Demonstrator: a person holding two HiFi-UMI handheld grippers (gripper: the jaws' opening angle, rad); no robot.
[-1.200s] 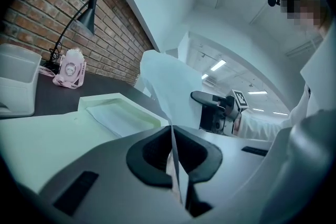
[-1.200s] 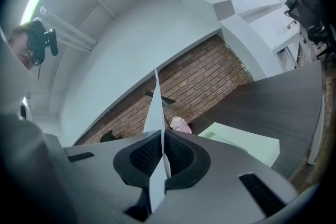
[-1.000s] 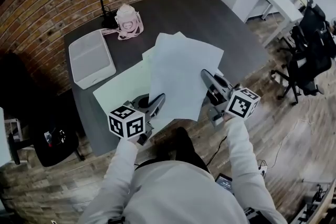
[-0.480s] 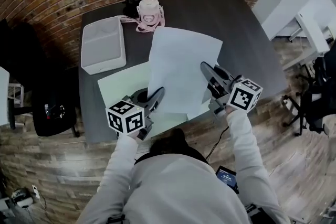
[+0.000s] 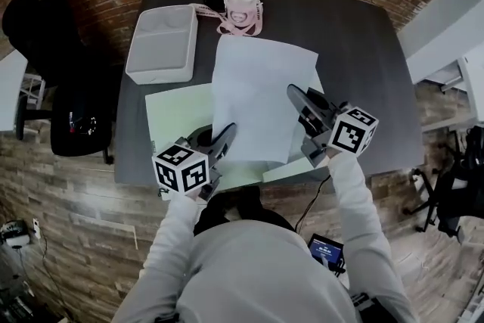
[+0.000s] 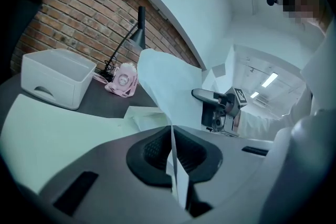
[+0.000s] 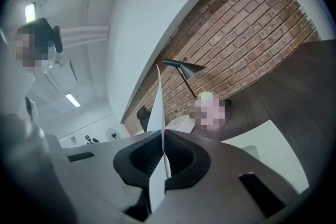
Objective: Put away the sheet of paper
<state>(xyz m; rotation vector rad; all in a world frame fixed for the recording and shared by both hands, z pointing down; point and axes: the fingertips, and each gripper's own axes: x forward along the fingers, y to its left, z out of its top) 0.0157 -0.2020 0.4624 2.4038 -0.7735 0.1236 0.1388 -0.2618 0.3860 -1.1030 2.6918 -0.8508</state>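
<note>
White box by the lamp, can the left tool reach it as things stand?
Probably yes: nothing stands between the left tool and the white box, though that tool is shut on the sheet of paper.

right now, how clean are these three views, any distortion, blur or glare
Head view: sharp and evenly lit, but the wide lens bows the edges of the dark grey table. Left gripper view: dark round vignette, the thin white sheet of paper bright, a mosaic patch top right. Right gripper view: same vignette, mosaic patches, one bright ceiling strip light.

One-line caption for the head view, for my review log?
Left gripper and right gripper pinch the sheet of paper over the dark table.
</note>
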